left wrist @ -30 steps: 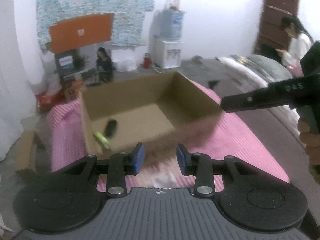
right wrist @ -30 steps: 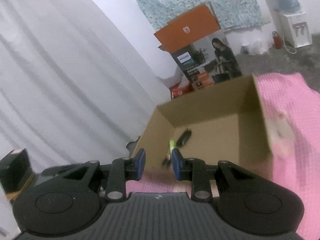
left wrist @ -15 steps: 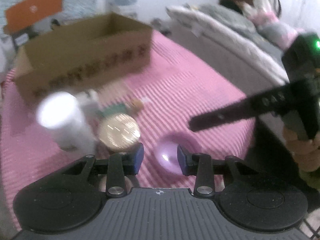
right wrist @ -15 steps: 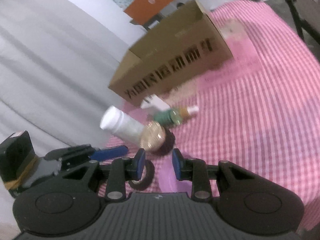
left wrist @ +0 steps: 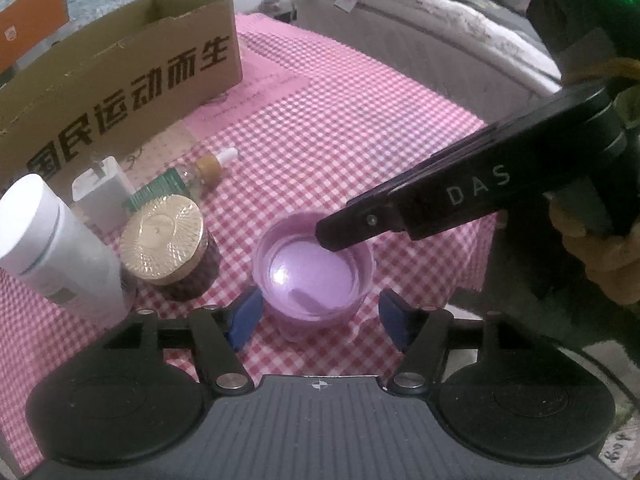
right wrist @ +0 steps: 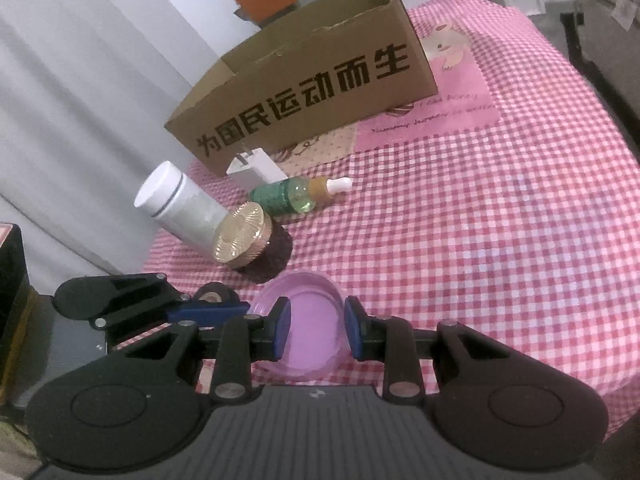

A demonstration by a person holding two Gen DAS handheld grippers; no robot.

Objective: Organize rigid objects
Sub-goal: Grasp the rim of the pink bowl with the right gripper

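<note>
From the left wrist view, the left hand-held gripper [left wrist: 320, 316] stands released, its jaws having just been opening, with the purple plastic cup [left wrist: 314, 272] upright between the blue pads [left wrist: 244, 318] — a gap shows on each side, so nothing presses it. The cup rests on a desk covered in a pink checked cloth [left wrist: 360, 120]. Ahead and to the left of this gripper stand a dark jar with a gold lid [left wrist: 166, 238] and, just left of it, a white bottle [left wrist: 52, 240]; beyond them lie a white charger plug [left wrist: 102, 192] and a small dropper bottle [left wrist: 196, 172] on its side. Farther ahead sits an open cardboard box [left wrist: 132, 68] printed with black characters. The right hand-held gripper [left wrist: 348, 228] reaches in from the right, its tip over the cup's rim, a hand [left wrist: 600, 256] on its handle. From the right wrist view, the right hand-held gripper [right wrist: 314, 330] has its jaws set narrow over the cup [right wrist: 308, 332] — whether the pads press anything I cannot tell. To its left, the left hand-held gripper [right wrist: 192, 312] comes in beside the cup. Ahead stand the gold-lidded jar [right wrist: 252, 244] and white bottle [right wrist: 180, 208], the dropper bottle [right wrist: 296, 196], the plug [right wrist: 254, 170] and the box [right wrist: 304, 80].
</note>
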